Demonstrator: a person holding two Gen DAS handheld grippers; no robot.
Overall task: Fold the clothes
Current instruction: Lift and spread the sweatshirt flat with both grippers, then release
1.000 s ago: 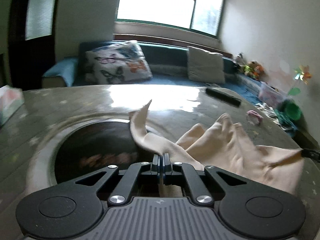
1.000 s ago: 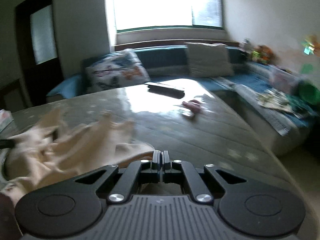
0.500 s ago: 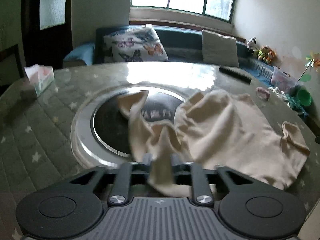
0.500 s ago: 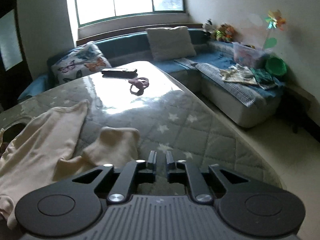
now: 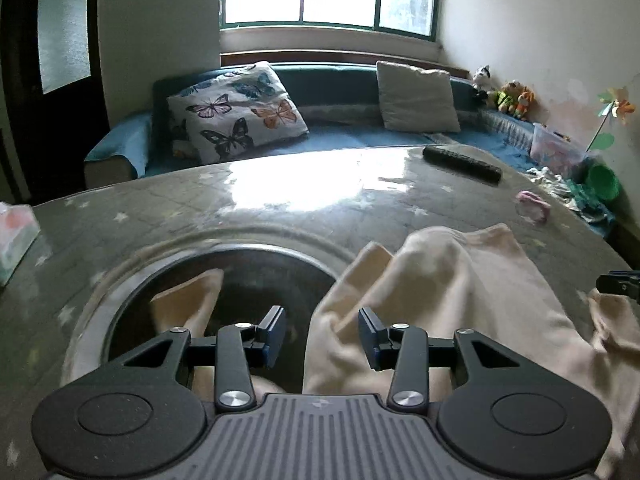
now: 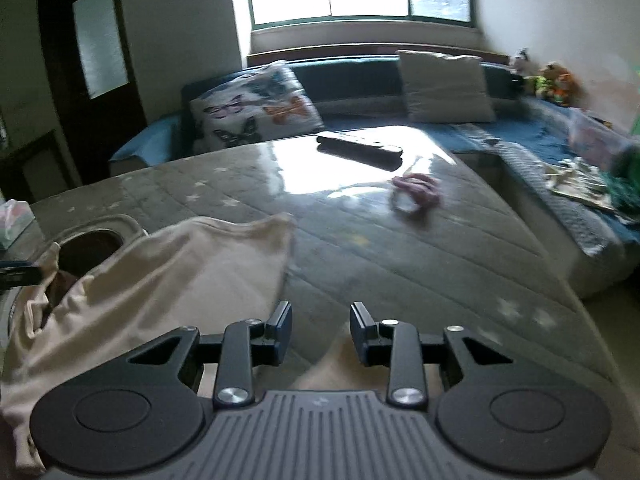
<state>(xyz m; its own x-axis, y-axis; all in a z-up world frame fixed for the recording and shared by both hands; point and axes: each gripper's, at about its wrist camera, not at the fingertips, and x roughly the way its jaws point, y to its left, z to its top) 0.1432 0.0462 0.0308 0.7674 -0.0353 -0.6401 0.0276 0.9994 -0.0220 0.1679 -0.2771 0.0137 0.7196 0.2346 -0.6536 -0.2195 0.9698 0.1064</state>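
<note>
A cream garment (image 5: 460,292) lies crumpled on the quilted grey table (image 5: 280,200), with one sleeve (image 5: 188,300) draped into a round dark inset (image 5: 256,276). My left gripper (image 5: 322,330) is open just above the garment's near edge; cloth shows between the fingers, but the pads do not press on it. In the right wrist view the same garment (image 6: 160,280) spreads to the left. My right gripper (image 6: 320,326) has its jaws opening, with a fold of cream cloth (image 6: 332,360) below the gap and nothing gripped. Each gripper's tip shows at the edge of the other's view.
A black remote control (image 5: 462,159) and a pink item (image 5: 532,202) lie at the table's far right. A tissue box (image 5: 16,240) stands at the left edge. Behind is a blue sofa with a butterfly cushion (image 5: 236,112). The table's right edge (image 6: 560,292) drops to the floor.
Both grippers were shut on the lifted garment a second ago and have since let go. The garment has dropped and now lies on the table, and both hands have shifted.
</note>
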